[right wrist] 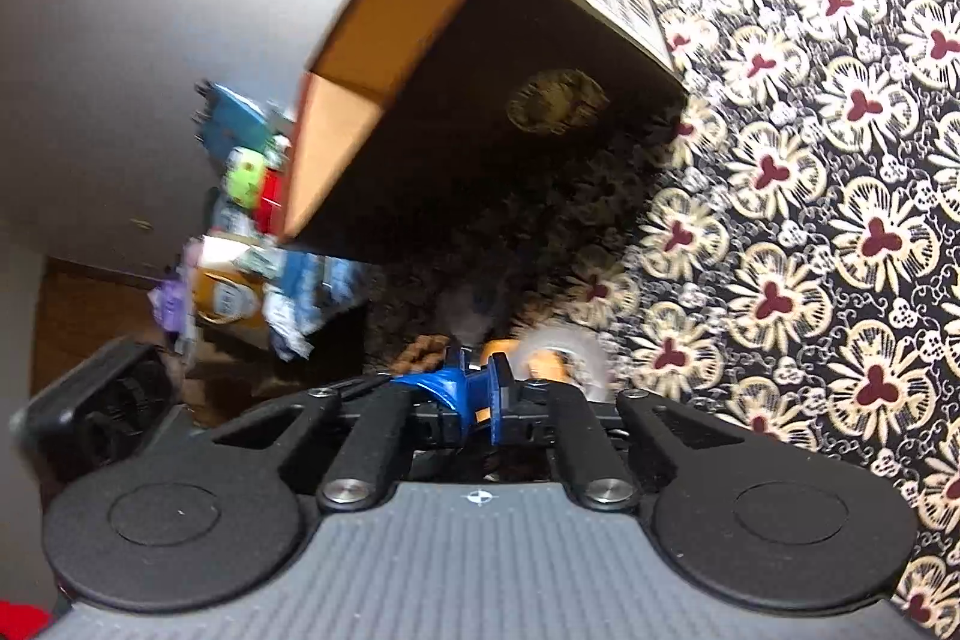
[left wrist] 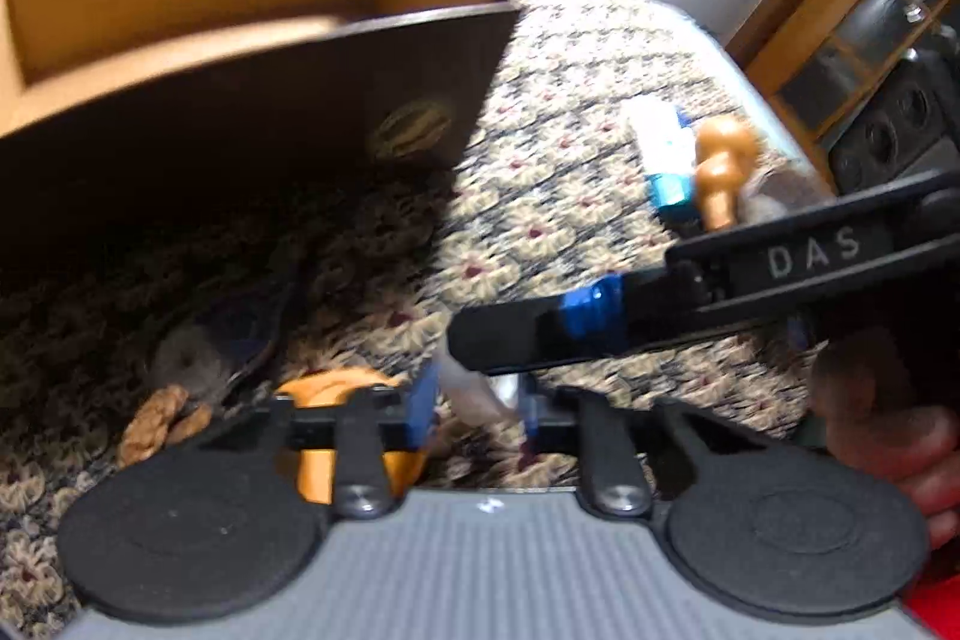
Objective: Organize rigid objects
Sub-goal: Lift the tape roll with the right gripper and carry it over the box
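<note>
Blue-padded fingers of the left gripper [left wrist: 477, 409] stand apart, with an orange round thing [left wrist: 336, 388] just beside the left pad and some small tan pieces [left wrist: 162, 415] further left of it. Both lie on the flowered cloth [left wrist: 558, 172] in front of the open brown box [left wrist: 252, 40]. Right of the box, well apart from it, lie a tan wooden peg [left wrist: 720, 166] and a white and blue packet [left wrist: 660, 142]. Crossing the left view is the right gripper [right wrist: 477, 391]; its pads sit close together, whether clamped on anything I cannot tell. Left of the box, colourful packets [right wrist: 252, 220] are piled.
</note>
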